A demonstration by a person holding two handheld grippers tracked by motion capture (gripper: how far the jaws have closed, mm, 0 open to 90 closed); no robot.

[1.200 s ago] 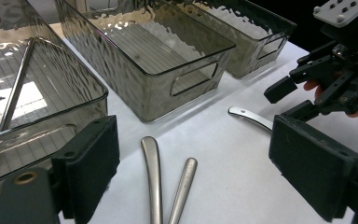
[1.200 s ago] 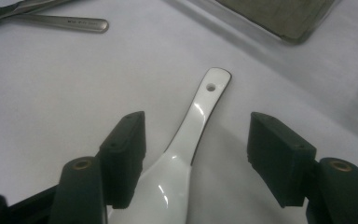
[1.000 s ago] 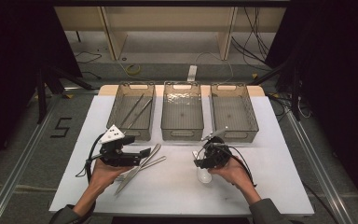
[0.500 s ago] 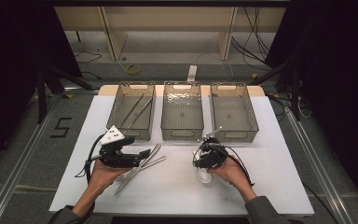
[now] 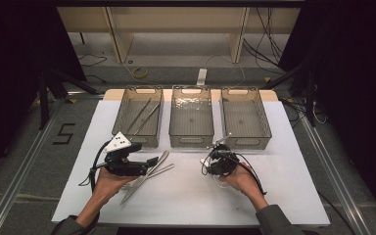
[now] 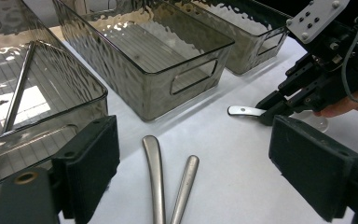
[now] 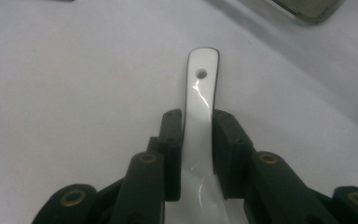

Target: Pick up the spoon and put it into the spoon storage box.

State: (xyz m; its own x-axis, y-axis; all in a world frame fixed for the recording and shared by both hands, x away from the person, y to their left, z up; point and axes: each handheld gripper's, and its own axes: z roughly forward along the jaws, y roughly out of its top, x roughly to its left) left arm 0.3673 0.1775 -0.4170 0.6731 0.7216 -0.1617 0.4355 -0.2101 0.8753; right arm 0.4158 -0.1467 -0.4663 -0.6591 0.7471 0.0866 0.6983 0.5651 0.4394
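A white table top [image 5: 191,196] stands on a grey floor [image 5: 24,147], with a pale wooden edge showing at its far side. Metal rails [image 5: 10,196] run along the floor on both sides of the table. A black "5" [image 5: 63,133] is marked on the floor at the left. Beyond the table stands a light wooden frame [image 5: 117,34], with loose cables [image 5: 137,73] lying beneath it. Dark curtains [image 5: 352,73] close off both sides, leaving the edges in shadow.
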